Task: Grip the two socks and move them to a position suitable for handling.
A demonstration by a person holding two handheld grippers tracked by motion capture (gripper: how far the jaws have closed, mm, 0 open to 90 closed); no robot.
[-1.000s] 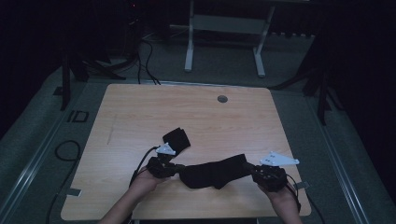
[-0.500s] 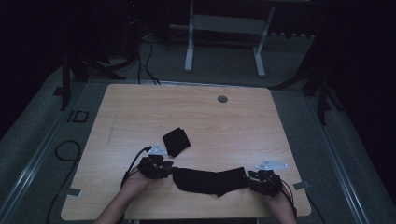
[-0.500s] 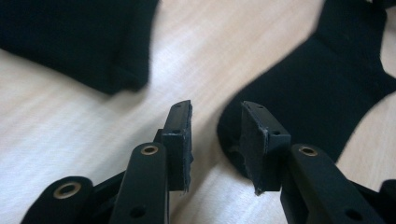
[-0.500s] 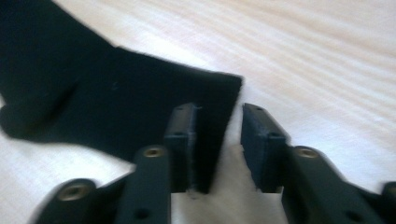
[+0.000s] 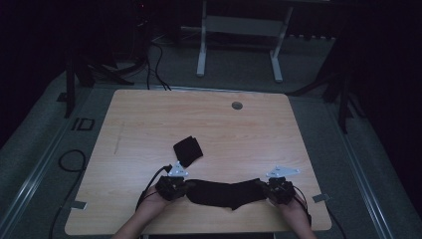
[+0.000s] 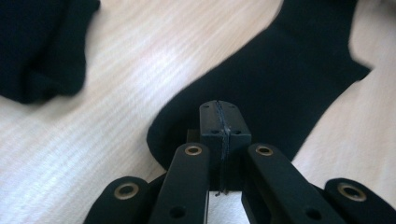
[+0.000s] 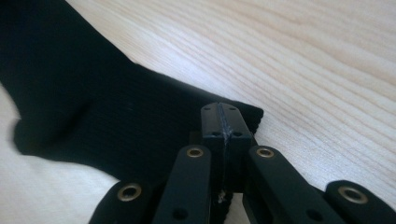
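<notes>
- Two pairs of tongs hold one long black sock [image 5: 224, 193], which lies stretched out flat on the near part of the wooden bench [image 5: 209, 124], close to the person's edge.
- Its long axis runs across the bench, roughly parallel to that near edge, with one end pointing to the person's left and the other to the right; in the high view the middle sags a little toward the person.
- Left tongs [image 5: 180, 186] are at the sock's left end. In the left gripper view the jaws are pressed together, and the rounded end of the sock [image 6: 280, 84] lies under and just beyond their tips, so they appear clamped on the fabric there.
- Right tongs [image 5: 271, 188] are at the sock's right end. In the right gripper view the jaws are likewise closed tight, at the squared, ribbed edge of the sock [image 7: 116, 121], which spreads away to that view's left.
- Both pairs sit low at the bench, well apart from each other, with the sock between them.
- A second black sock, folded into a small bundle [image 5: 188, 149], lies on the bench just beyond the left tongs, apart from the stretched sock.
</notes>
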